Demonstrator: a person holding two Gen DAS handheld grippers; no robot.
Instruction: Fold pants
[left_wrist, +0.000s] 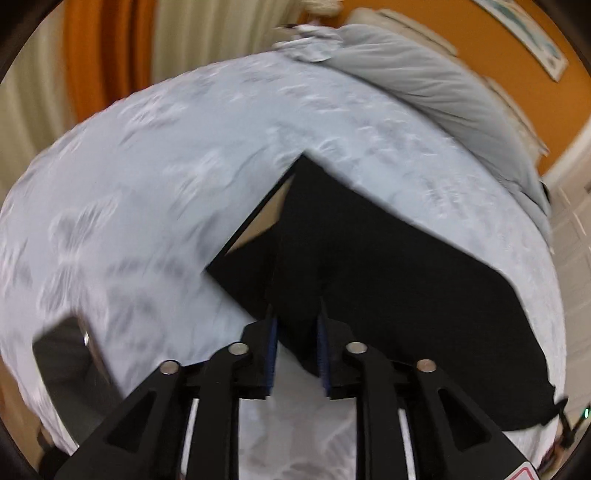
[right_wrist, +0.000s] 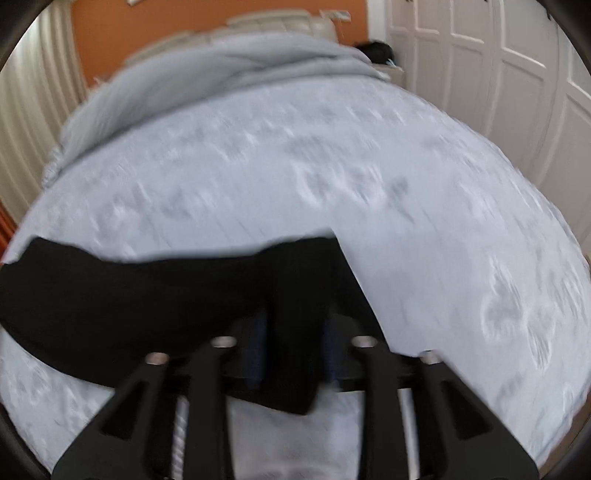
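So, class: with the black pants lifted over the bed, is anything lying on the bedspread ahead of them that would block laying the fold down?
Nothing visible does. The black pants hang over bare patterned bedspread; the bunched grey duvet lies well beyond, at the far end.

The left gripper (left_wrist: 295, 317) points steeply down, its two black fingers (left_wrist: 334, 343) reaching forward with blue ribbed pads on their inner faces. The jaws stand partly apart, and a fold of the black pants (left_wrist: 388, 266) lies in the gap between them; the cloth meets the right-hand pad, but whether both pads press on it cannot be told. The right gripper (right_wrist: 295, 332) is likewise tilted down, its jaws set somewhat wider. A thick bunch of the same black cloth fills the space between its pads and hangs out below them. Both views are smeared by motion blur.
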